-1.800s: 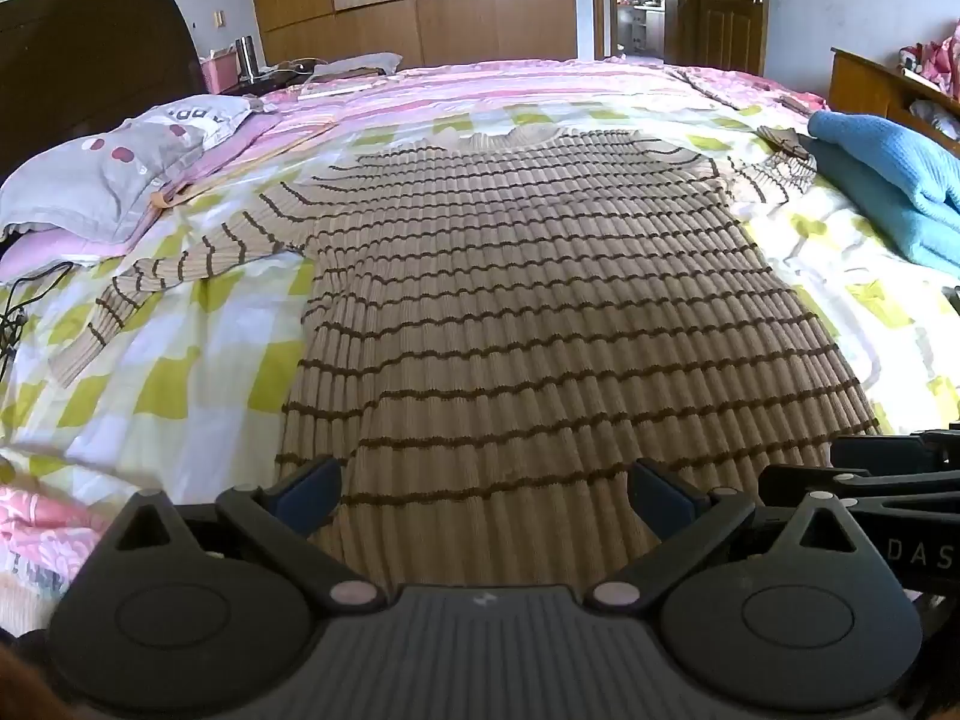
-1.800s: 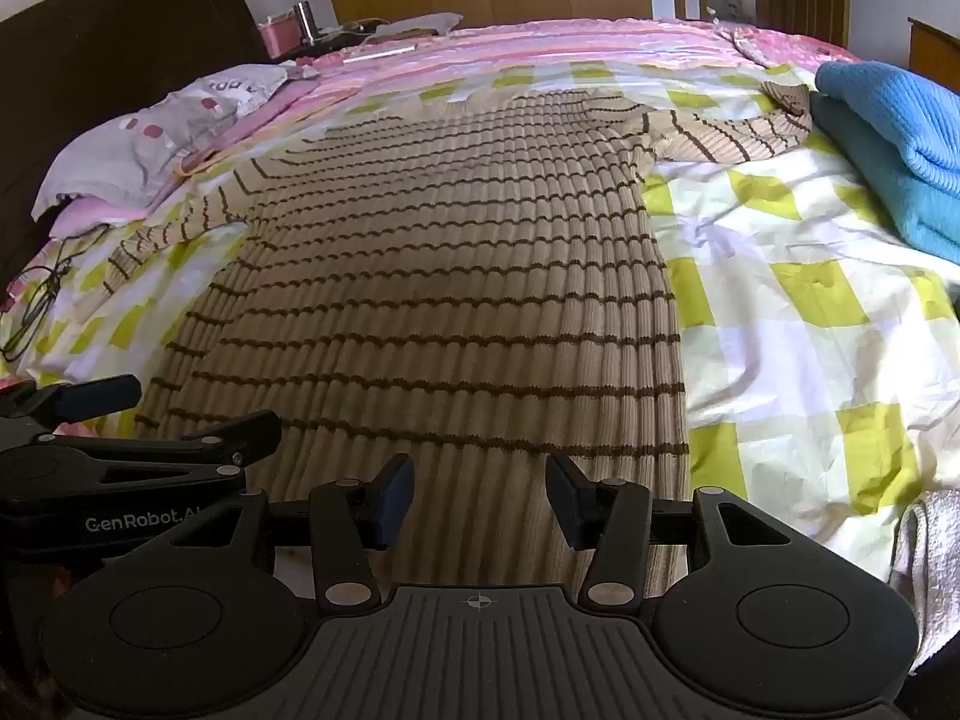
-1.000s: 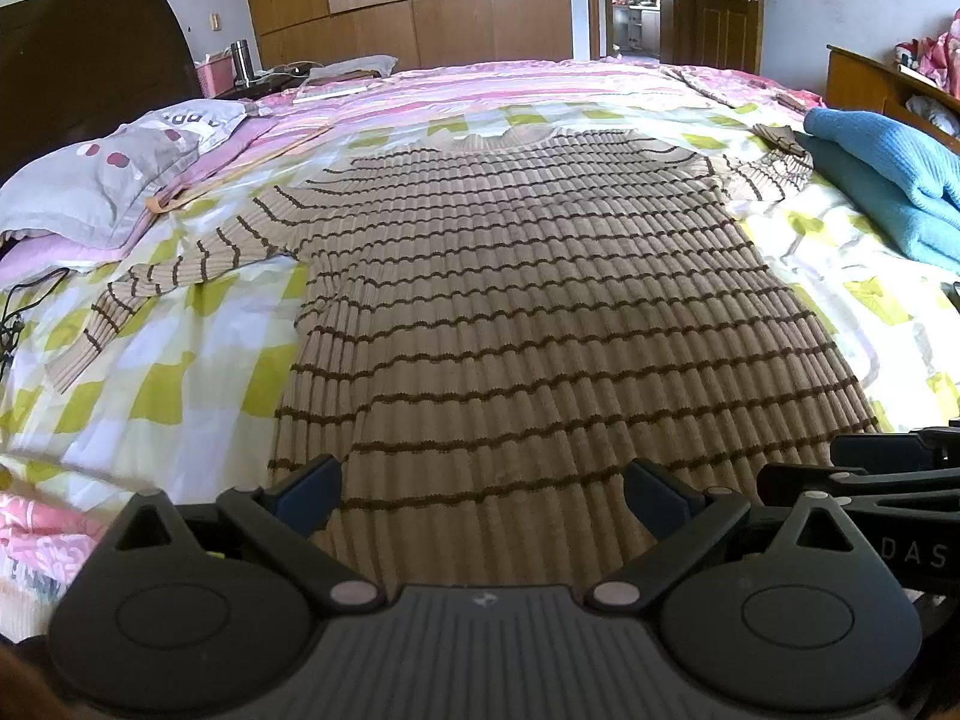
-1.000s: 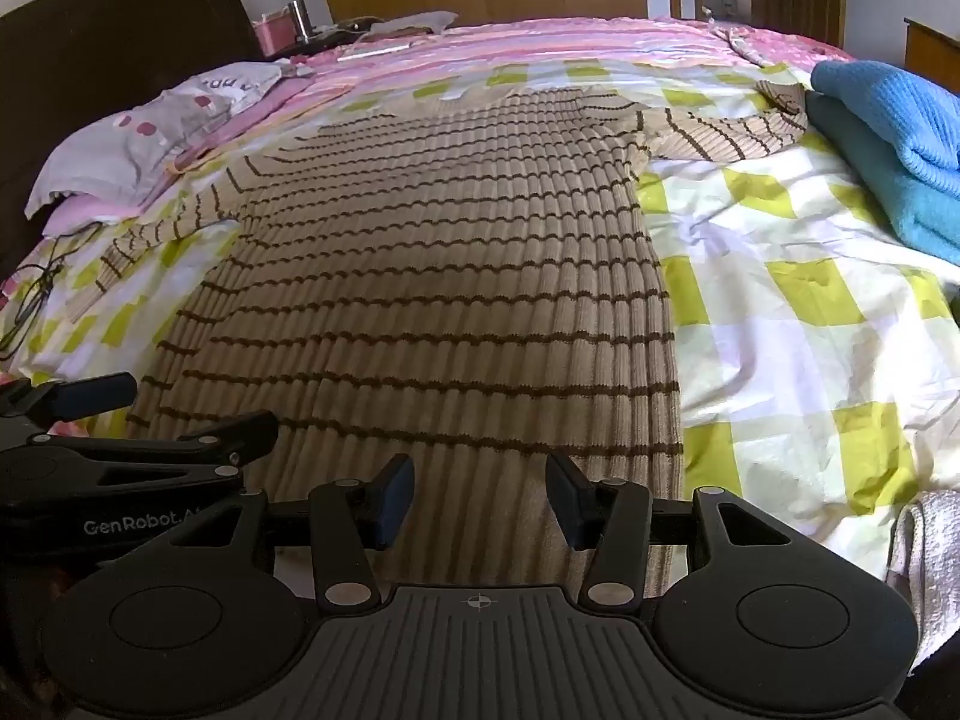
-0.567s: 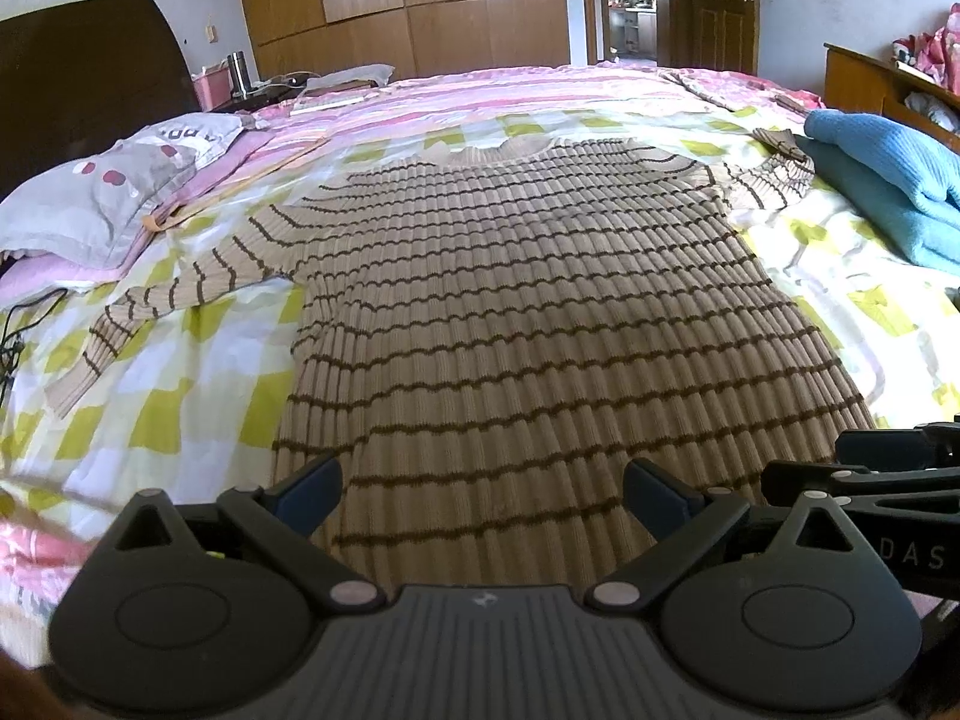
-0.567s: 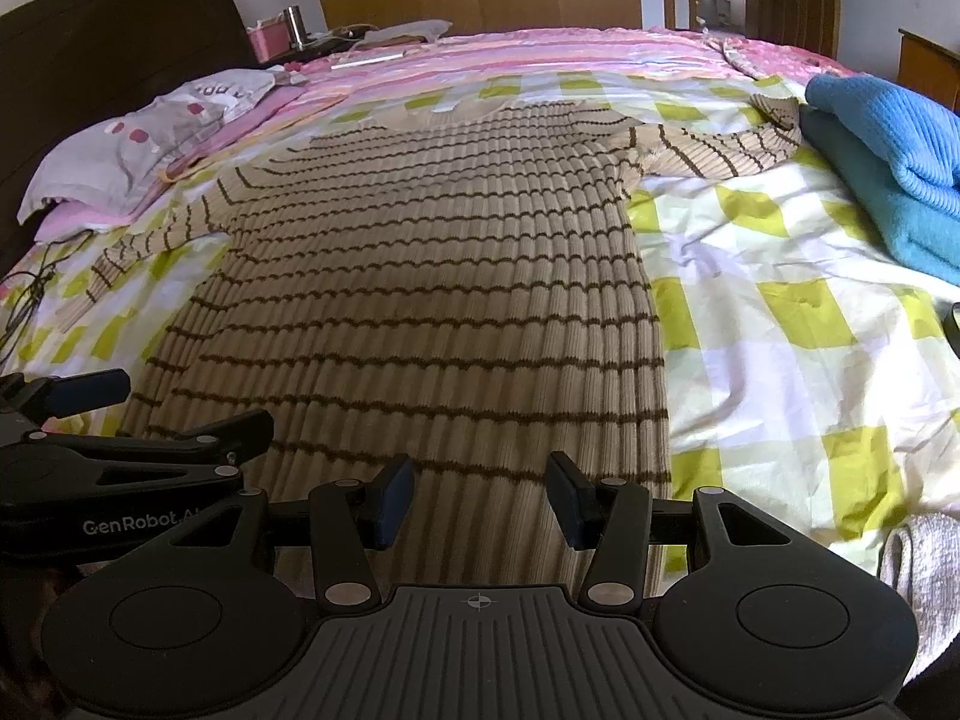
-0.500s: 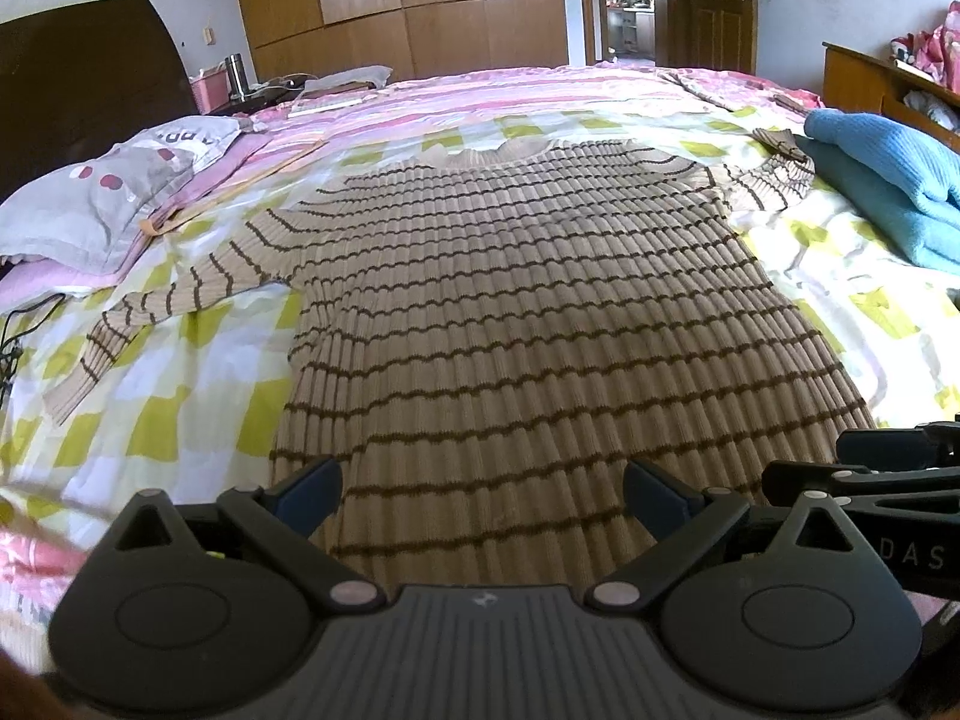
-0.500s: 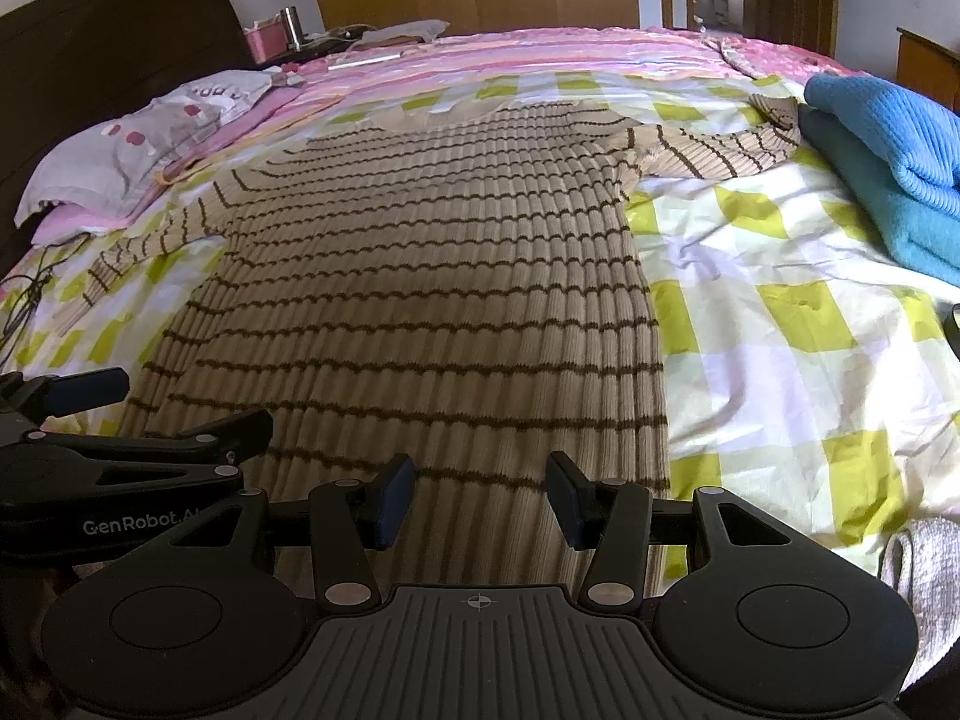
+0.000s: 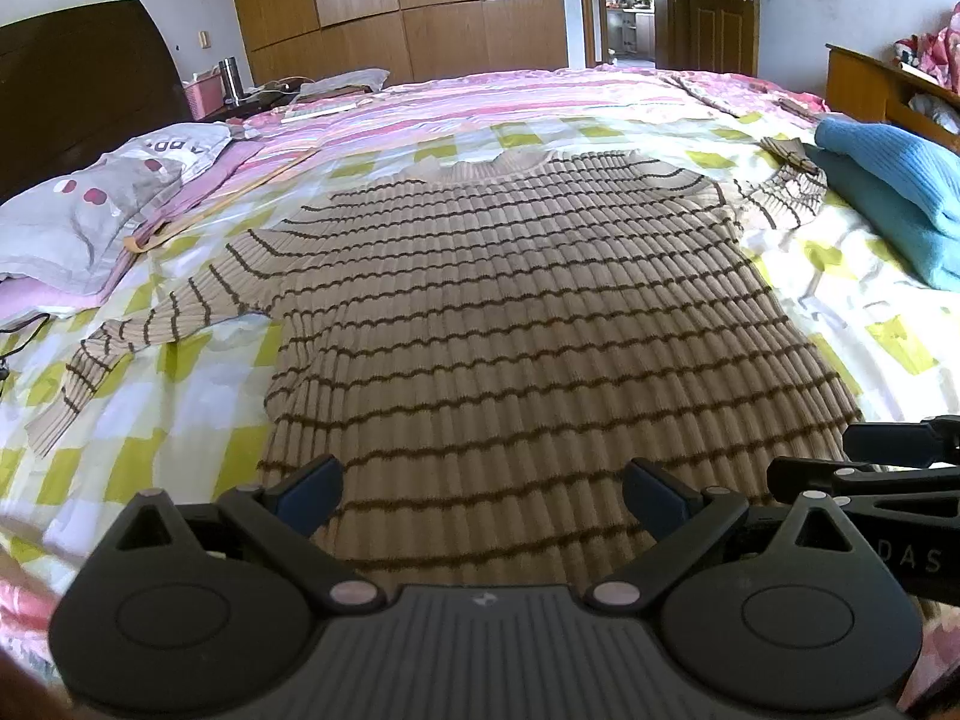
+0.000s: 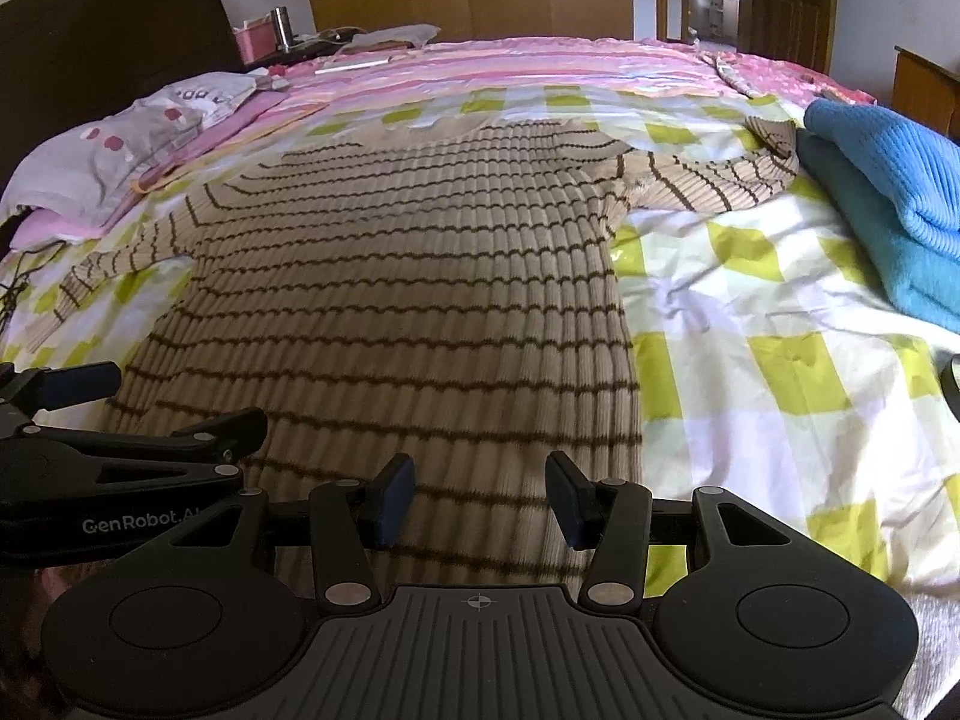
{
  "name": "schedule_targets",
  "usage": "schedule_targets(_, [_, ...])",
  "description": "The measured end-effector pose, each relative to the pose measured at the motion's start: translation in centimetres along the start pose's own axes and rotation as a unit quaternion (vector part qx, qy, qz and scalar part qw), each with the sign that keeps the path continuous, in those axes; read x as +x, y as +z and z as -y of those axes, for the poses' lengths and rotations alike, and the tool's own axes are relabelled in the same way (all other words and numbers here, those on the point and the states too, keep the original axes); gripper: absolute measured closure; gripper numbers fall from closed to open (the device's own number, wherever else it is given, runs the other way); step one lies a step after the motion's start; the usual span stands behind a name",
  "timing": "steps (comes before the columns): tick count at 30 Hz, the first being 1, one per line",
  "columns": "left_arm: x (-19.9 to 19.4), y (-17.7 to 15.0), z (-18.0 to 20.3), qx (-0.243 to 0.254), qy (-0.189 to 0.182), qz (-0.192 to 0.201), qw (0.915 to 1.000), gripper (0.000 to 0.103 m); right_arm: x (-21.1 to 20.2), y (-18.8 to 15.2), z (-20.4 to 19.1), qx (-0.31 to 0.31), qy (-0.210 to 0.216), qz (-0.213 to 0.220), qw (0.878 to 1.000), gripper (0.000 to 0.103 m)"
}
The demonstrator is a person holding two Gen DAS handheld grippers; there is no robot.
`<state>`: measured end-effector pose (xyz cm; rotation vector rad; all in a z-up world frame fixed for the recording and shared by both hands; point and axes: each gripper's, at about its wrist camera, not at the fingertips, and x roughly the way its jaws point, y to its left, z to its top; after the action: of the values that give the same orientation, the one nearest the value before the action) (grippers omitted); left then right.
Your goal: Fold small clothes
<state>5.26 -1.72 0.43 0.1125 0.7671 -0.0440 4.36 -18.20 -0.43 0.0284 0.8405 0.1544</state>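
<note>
We hover both grippers, left gripper (image 9: 483, 495) and right gripper (image 10: 477, 501), fingers wide and empty, over the sweater (image 9: 528, 324) hem, flat on the bed (image 10: 780, 372). Risk: pinching one layer or bedsheet, skewing the fold.

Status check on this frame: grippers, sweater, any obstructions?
Left gripper open, right gripper open, both empty. Striped sweater flat on bed, unfolded. Blue knit touches one sleeve end.

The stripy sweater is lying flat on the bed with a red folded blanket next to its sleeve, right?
Not quite. The stripy sweater does lie flat on the bed, but the folded blanket next to its sleeve is blue, not red. The right wrist view shows it.
</note>
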Motion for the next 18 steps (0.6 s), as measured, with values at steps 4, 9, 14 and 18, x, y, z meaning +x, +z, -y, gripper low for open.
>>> schedule_targets(4, [0.6, 0.7, 0.3, 0.004, 0.003, 0.004, 1.0000, 0.000, 0.6, 0.7, 0.3, -0.001, -0.003, 0.002, 1.000, 0.056])
schedule_targets(9, [1.7, 1.7, 0.5, 0.005, 0.004, 0.005, 1.0000, 0.000, 1.4, 1.7, 0.8, 0.004, -0.006, 0.004, 1.000, 0.056])
schedule_targets(14, [2.6, 2.5, 0.9, 0.005, 0.003, 0.003, 1.0000, 0.001, 2.2, 2.4, 1.2, 0.006, -0.012, 0.004, 1.000, 0.056])
schedule_targets(18, [3.1, 3.0, 1.2, 0.003, 0.002, 0.005, 1.0000, 0.001, 2.6, 3.0, 1.5, 0.008, -0.016, 0.006, 1.000, 0.057])
